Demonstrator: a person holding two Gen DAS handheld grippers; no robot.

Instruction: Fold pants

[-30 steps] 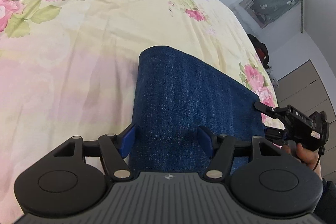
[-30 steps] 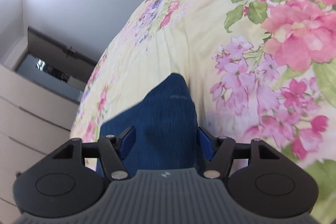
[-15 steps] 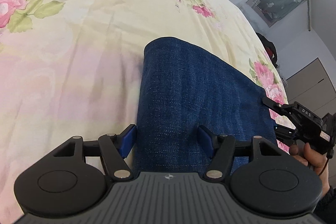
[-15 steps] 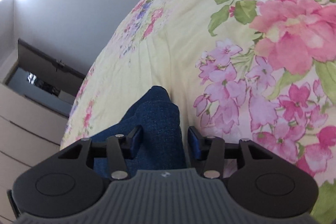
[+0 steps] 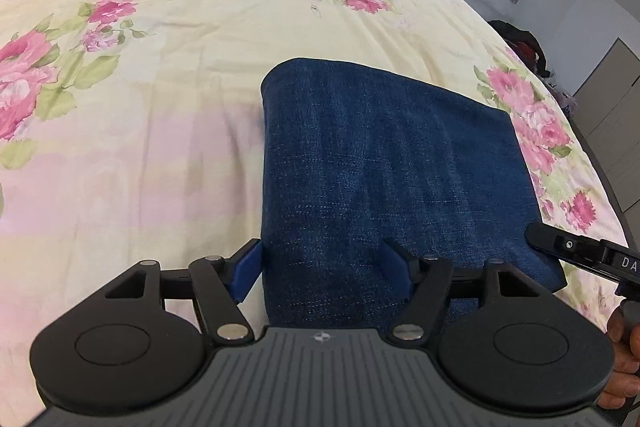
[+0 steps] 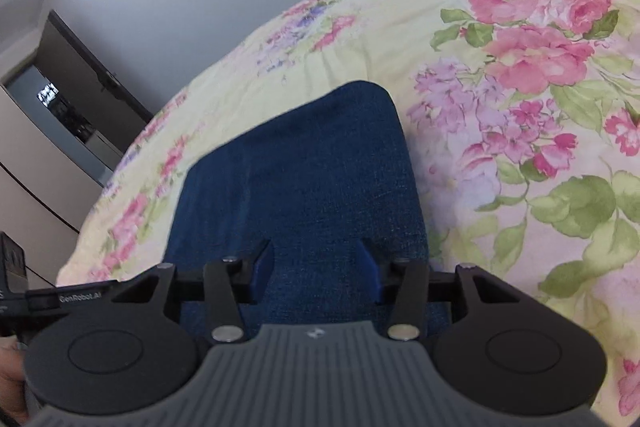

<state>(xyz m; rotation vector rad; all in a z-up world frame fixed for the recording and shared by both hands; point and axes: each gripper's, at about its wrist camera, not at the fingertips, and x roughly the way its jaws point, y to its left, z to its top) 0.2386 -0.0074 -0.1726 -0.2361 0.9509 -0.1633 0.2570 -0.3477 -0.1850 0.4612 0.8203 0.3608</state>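
Dark blue denim pants [image 5: 384,167] lie folded into a compact rectangle on the floral bed sheet [image 5: 152,67]. My left gripper [image 5: 320,267] is open, its blue pads straddling the near left corner of the fold, holding nothing. The right gripper's black tip shows at the right edge of the left wrist view [image 5: 580,255]. In the right wrist view the pants [image 6: 296,179] fill the centre. My right gripper [image 6: 316,267] is open above the near edge of the fold, not gripping the cloth.
The yellow sheet with pink flowers [image 6: 520,107] covers the bed all around the pants. Grey wardrobe doors [image 5: 612,95] and a dark clothes pile [image 5: 524,47] stand beyond the bed's right side. A dark doorway [image 6: 76,95] is past the far edge.
Both grippers have pulled back and risen, so more of the folded pants shows. The right gripper narrowed half a second ago and has opened again.
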